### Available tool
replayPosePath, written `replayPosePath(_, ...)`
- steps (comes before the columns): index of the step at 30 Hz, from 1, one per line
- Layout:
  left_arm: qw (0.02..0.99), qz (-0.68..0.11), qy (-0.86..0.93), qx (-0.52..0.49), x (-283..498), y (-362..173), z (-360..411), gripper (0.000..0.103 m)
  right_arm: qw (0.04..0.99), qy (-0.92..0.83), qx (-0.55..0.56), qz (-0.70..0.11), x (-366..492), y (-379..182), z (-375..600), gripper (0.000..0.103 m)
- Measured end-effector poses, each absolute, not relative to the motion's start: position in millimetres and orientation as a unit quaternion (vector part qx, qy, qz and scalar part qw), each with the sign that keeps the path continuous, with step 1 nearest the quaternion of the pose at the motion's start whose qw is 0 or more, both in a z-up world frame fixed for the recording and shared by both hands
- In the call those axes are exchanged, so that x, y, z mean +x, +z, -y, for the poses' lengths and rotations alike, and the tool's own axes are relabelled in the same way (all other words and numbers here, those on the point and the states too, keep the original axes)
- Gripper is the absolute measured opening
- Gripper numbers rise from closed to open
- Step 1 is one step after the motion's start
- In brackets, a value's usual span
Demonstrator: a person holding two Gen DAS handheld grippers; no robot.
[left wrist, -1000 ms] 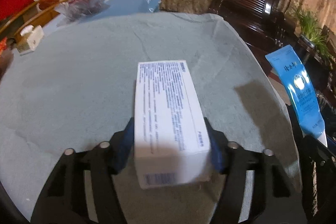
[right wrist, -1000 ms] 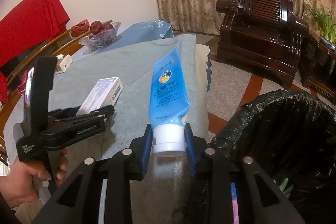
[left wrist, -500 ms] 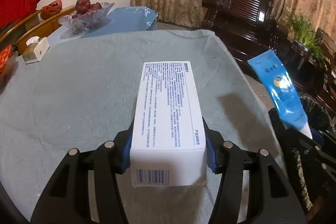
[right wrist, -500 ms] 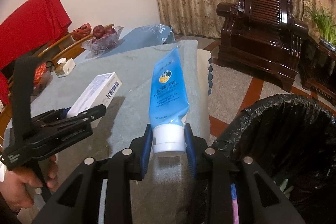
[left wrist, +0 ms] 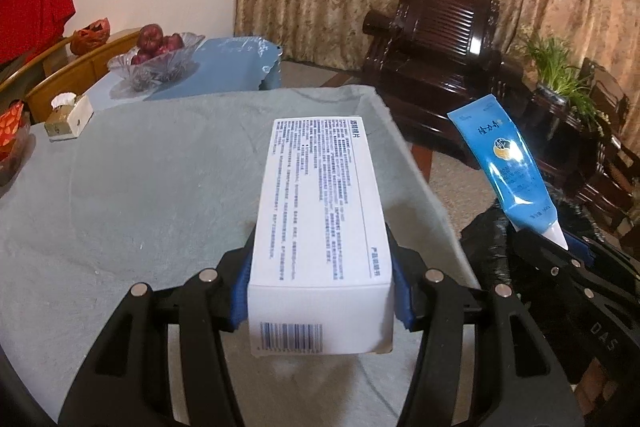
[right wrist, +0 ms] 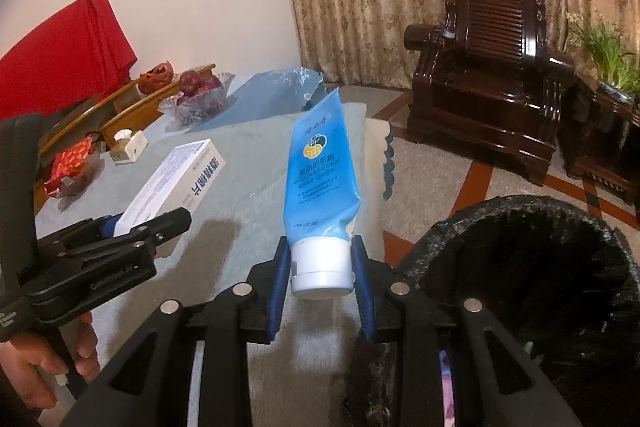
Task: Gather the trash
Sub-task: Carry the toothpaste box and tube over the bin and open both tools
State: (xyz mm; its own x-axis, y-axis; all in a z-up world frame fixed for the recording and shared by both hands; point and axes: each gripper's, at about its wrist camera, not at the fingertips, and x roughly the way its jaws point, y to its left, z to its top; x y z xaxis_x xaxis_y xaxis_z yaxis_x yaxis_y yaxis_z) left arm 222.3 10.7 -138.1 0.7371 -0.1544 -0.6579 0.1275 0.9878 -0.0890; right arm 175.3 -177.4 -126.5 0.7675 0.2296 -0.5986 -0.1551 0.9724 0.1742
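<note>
Left wrist view: left gripper [left wrist: 320, 291] clamps white box [left wrist: 320, 235] at frame centre, held above grey tablecloth [left wrist: 120, 187]. Right wrist view: right gripper [right wrist: 322, 283] pinches blue tube [right wrist: 320, 179] by its white cap, centre frame; black-lined bin [right wrist: 532, 267] lower right.

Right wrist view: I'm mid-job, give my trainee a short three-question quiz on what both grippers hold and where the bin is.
1. True or false: the right gripper is shut on the blue tube at its white cap.
2. The left gripper holds: A) tissue box B) white carton C) fruit bowl.
3. Fill in: the black-lined bin stands on the ____, beside the table.

Key: 1 true; 2 B; 3 floor.
</note>
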Motion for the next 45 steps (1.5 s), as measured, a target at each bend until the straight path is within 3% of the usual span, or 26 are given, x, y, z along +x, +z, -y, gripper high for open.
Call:
replayPosePath(24,0.931,-0.313,-0.187,0.006,173.9,-98.8,85.4,0.053,0.959,0.023,0.077,-0.273,105.3,-83.6,261.1,0.030)
replayPosePath(45,0.909,-0.317,-0.268,0.044,168.6,-113.1,167.7,0.054,0.954,-0.061,0.099,-0.277,68.0,-90.3,338.1,0.030)
